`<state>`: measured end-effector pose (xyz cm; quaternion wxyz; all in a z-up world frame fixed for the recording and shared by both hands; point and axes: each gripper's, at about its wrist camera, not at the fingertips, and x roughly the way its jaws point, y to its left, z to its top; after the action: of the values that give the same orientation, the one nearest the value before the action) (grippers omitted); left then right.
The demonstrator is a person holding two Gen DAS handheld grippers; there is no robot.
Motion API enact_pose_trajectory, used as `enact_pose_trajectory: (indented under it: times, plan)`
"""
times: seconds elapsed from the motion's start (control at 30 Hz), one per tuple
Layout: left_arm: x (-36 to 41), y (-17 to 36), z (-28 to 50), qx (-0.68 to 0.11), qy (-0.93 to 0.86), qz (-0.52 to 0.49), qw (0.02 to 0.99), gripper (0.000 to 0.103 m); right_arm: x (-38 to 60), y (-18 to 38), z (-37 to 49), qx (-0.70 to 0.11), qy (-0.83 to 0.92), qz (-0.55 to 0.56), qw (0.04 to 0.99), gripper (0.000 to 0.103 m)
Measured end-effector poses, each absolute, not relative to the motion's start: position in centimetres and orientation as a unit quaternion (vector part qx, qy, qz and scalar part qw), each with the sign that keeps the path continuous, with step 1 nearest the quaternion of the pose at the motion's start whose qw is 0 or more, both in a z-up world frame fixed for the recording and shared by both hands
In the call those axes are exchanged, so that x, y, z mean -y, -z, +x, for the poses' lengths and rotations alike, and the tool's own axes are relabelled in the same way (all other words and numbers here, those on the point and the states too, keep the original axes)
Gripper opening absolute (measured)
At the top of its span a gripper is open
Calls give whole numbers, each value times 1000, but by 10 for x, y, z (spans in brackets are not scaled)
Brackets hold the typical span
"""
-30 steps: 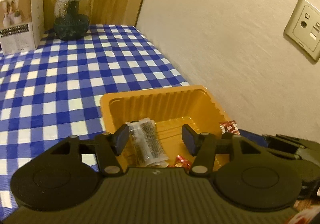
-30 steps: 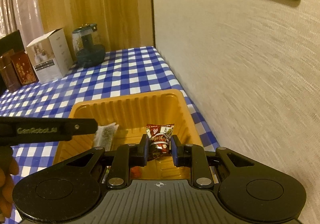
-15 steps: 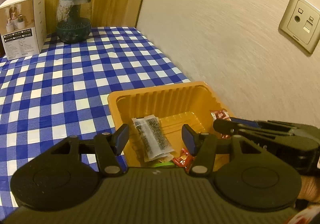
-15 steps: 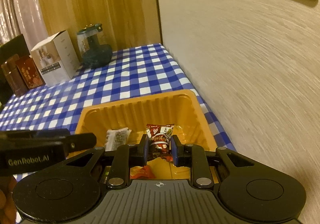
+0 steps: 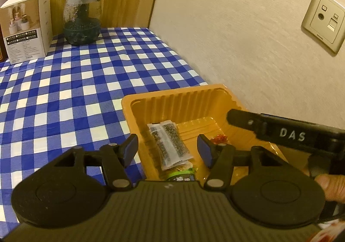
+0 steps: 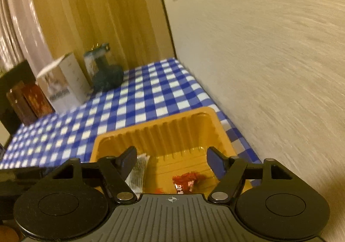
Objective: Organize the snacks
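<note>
An orange plastic tray sits on the checked tablecloth by the wall; it also shows in the right wrist view. In it lie a clear packet of dark snack, a green-labelled pack and a small red wrapper. In the right wrist view the clear packet and a red-brown snack packet lie in the tray. My left gripper is open and empty above the tray's near left part. My right gripper is open and empty above the tray; its arm crosses the left wrist view.
A dark green glass jar and a white box stand at the table's far end by a wooden panel. Dark red boxes stand left of the white box. The wall with sockets runs along the table's right edge.
My right gripper has opened and let go of the red-brown snack packet, which now lies in the tray. The right gripper has lifted and tilted. The left gripper stays open, shifted slightly.
</note>
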<state>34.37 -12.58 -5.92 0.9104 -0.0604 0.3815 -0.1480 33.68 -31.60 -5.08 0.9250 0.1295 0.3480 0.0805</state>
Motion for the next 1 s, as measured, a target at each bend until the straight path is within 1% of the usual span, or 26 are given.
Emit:
enact_pose_trajectory:
  times: [0.1,0.17,0.23,0.43,0.5,0.57,0.67,1.0]
  plan:
    - [124,59,340,-381,146,-59,911,60,319,47,332,-347,-75,126,926,71]
    - [124,59,337,-382,144,-59,911,68,321,45,328,-347,-70,123,927,71]
    - [124,57,332,-382,144,-58,911,71,323,42,324,-350,-65,117,927,71]
    - [120,47,316,-381,135,-58,913,77,328,29,313,-359,-55,111,925,71]
    - [119,42,309,-379,131,-53,915,82,328,24,307,-362,-53,109,924,71]
    - [118,36,300,-374,129,-50,917,89,327,20,301,-365,-52,108,923,71]
    - [117,27,286,-369,128,-48,919,94,326,14,288,-372,-50,111,920,71]
    - [106,1,234,-353,119,-45,927,102,318,-16,239,-372,-53,113,920,72]
